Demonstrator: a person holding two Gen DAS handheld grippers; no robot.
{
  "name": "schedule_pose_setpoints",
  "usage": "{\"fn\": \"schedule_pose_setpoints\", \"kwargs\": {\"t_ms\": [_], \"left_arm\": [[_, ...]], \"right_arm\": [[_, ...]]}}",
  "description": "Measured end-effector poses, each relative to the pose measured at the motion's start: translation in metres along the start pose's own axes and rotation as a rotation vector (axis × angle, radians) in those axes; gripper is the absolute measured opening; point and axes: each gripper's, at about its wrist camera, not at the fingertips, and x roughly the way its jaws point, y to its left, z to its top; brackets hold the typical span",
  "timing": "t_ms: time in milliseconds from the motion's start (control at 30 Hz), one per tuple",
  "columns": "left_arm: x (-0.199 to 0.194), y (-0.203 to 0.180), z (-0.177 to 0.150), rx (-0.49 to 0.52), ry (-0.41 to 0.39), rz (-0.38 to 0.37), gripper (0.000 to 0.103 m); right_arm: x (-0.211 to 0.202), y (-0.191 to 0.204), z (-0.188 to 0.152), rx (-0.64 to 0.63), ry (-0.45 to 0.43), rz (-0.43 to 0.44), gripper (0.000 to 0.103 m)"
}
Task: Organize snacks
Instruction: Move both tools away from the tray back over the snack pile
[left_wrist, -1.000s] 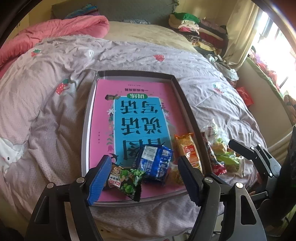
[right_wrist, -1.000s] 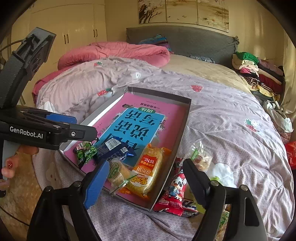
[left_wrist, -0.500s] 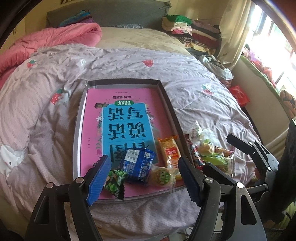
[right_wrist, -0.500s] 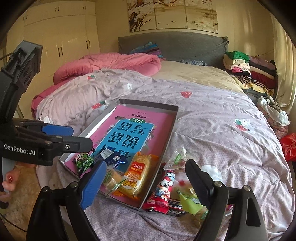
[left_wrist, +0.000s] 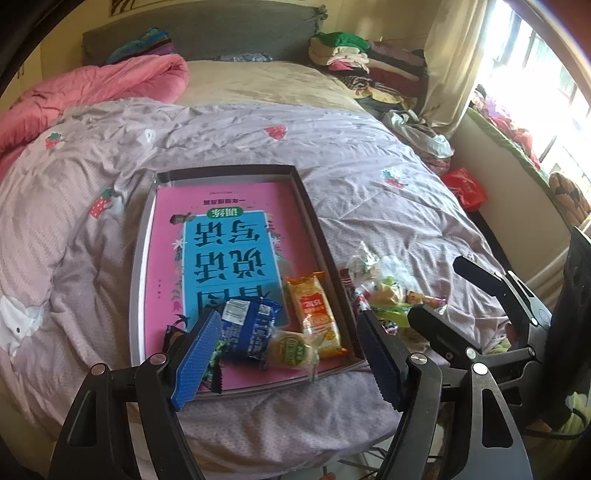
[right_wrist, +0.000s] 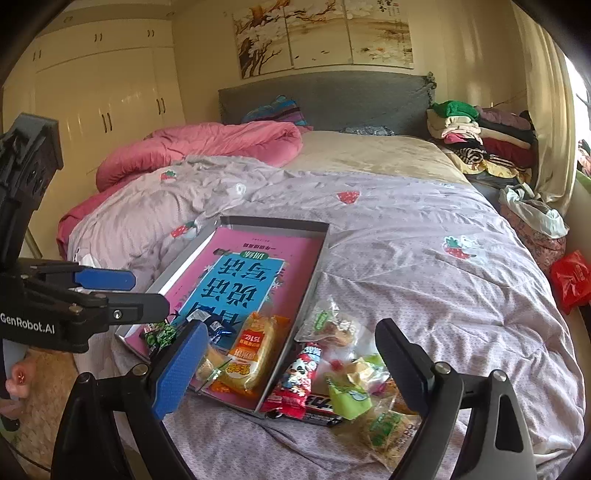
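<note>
A grey tray (left_wrist: 137, 258) (right_wrist: 314, 273) lined with a pink and blue book lies on the bed. At its near end lie a blue packet (left_wrist: 249, 325), an orange bread packet (left_wrist: 314, 310) (right_wrist: 255, 350), a round cake (left_wrist: 291, 349) and a green-black packet (right_wrist: 160, 334). A pile of loose snacks (left_wrist: 384, 291) (right_wrist: 351, 380), a red packet (right_wrist: 299, 376) among them, lies on the quilt right of the tray. My left gripper (left_wrist: 290, 356) hangs open above the tray's near end, holding nothing. My right gripper (right_wrist: 291, 369) is opening above the pile with nothing gripped.
A lilac strawberry quilt (right_wrist: 424, 266) covers the bed. A pink duvet (right_wrist: 207, 147) is bunched at the back left and folded clothes (right_wrist: 480, 140) are stacked at the back right. A red bag (right_wrist: 570, 280) lies beside the bed. White wardrobes (right_wrist: 99, 110) stand at left.
Both grippers have pulled back and risen, so tray and snacks look smaller and lower in each view. The right gripper's jaws have widened. The snacks have not moved.
</note>
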Motion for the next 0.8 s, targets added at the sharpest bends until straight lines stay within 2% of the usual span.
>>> {"fn": "schedule_pose_setpoints", "kwargs": {"t_ms": [800], "left_arm": [[-0.004,-0.036,0.004,0.054,-0.003,-0.048,0.077]], "right_arm": [[-0.039,-0.067,0.000,0.150,-0.085,-0.132,0.093]]}}
